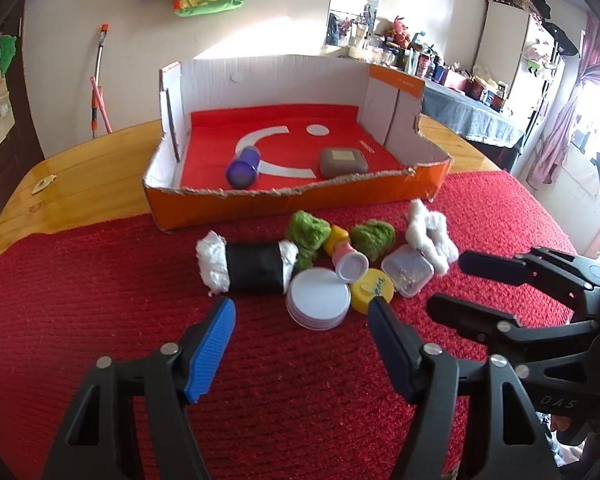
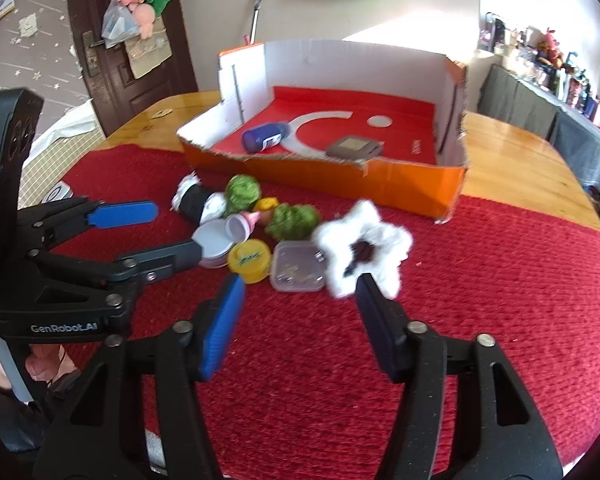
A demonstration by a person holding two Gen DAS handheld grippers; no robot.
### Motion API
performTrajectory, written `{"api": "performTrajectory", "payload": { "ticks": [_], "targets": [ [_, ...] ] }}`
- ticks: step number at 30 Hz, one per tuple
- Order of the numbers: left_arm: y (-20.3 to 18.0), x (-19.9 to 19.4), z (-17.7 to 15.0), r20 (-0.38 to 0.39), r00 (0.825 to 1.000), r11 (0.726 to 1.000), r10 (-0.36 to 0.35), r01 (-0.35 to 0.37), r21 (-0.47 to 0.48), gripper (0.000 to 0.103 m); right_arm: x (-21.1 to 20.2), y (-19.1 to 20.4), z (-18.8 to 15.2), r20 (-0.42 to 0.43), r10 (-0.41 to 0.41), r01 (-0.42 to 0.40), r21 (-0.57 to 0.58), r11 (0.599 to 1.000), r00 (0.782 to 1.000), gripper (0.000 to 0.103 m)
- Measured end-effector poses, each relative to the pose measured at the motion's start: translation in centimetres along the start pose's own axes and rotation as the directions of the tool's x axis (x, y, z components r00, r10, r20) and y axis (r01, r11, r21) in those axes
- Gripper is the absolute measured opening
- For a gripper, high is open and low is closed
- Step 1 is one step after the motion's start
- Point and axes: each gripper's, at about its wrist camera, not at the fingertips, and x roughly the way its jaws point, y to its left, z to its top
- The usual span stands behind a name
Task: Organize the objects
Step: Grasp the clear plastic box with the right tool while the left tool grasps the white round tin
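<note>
Your left gripper point(image 1: 302, 322) hangs with jaws apart and empty, the white lid point(image 1: 318, 298) just ahead between its tips. Your right gripper point(image 2: 300, 294) is likewise unclosed, holding nothing; the white fluffy ring point(image 2: 364, 250) lies at its right fingertip and the clear square container point(image 2: 298, 272) just ahead. Beyond both stands the orange cardboard box point(image 1: 300, 200), the likely destination. Centre each target between the pads before closing, clear of neighbouring items.
</note>
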Motion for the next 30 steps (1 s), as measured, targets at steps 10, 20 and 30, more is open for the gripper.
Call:
{"api": "performTrajectory", "payload": {
  "ticks": [10, 20, 30],
  "targets": [
    [0.4, 1.7, -0.7, -0.041, 0.999, 1.0, -0.012, 0.011, -0.01, 0.056, 1.7, -0.3, -0.7, -0.05, 0.004, -0.003, 0.017, 1.0, 0.999, 0.046],
    [-0.5, 2.0, -0.6, -0.033, 0.999, 1.0, 0.002, -0.001, 0.031, 0.056, 2.4, -0.6, -0.3, -0.041, -0.025, 0.025, 0.009, 1.0, 0.999, 0.046],
    [-0.6, 2.5, -0.1, -0.021, 1.0, 1.0, 0.008, -0.007, 0.028, 0.048, 3.2, -0.1, 0.4, -0.032, -0.062, 0.061, -0.042, 0.997, 0.998, 0.046]
  ]
}}
